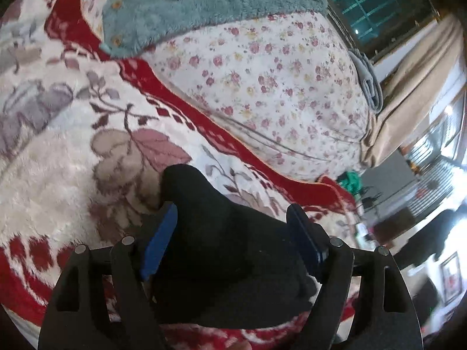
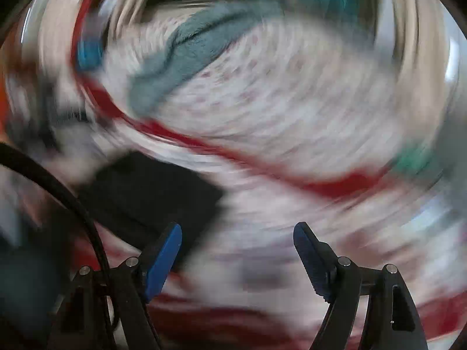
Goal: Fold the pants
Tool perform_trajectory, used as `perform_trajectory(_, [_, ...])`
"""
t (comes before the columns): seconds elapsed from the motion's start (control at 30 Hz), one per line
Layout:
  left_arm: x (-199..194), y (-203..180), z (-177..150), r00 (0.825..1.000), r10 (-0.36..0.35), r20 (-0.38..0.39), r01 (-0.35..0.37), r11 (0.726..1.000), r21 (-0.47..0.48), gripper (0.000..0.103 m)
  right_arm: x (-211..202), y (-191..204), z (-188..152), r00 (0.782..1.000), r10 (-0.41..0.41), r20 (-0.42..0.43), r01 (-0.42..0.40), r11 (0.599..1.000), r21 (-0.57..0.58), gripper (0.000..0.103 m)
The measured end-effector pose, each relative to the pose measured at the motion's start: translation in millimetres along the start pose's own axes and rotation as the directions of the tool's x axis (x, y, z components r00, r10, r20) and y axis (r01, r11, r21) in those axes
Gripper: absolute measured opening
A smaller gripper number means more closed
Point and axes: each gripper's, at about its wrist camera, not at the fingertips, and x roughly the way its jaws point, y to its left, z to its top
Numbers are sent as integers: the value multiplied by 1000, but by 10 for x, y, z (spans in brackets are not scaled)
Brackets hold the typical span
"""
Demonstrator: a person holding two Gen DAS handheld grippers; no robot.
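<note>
The black pants [image 1: 221, 262] lie bunched on a red and white flowered plush blanket [image 1: 58, 175], low in the left wrist view. My left gripper [image 1: 232, 208] stands open around that bunch; the cloth fills the gap between the blue pads [image 1: 160, 239] without being pinched. The right wrist view is heavily blurred. In it the pants [image 2: 151, 192] show as a dark flat patch at lower left, beside the left finger. My right gripper [image 2: 238, 227] is open, with only the blanket [image 2: 292, 248] between its fingers.
A small-flowered quilt [image 1: 262, 81] bulges behind the blanket, with a teal fleece garment [image 1: 181, 14] on top. A grey folded cloth [image 1: 367, 81], a beige curtain [image 1: 408, 93] and a window [image 1: 373, 0] are at the right. A black cable [image 2: 58, 186] arcs at the left.
</note>
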Motion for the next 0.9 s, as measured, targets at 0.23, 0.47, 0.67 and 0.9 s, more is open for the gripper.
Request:
perform_trajectory(0.23, [96, 489, 125, 968, -156, -194, 101, 958, -268, 78, 1024, -781, -125, 888, 459, 45, -346, 599, 722, 77])
perform_trajectory(0.47, [438, 562, 110, 917, -159, -365, 30, 942, -335, 79, 1421, -808, -208, 835, 548, -45, -303, 527, 794, 77])
perform_trajectory(0.67, [608, 380, 114, 882, -80, -465, -13, 981, -194, 79, 1630, -738, -255, 788, 613, -50, -329, 489, 808, 77])
perform_trajectory(0.9, [558, 269, 31, 891, 65, -449, -101, 993, -57, 38, 1727, -467, -152, 787, 568, -240, -273, 670, 691, 46])
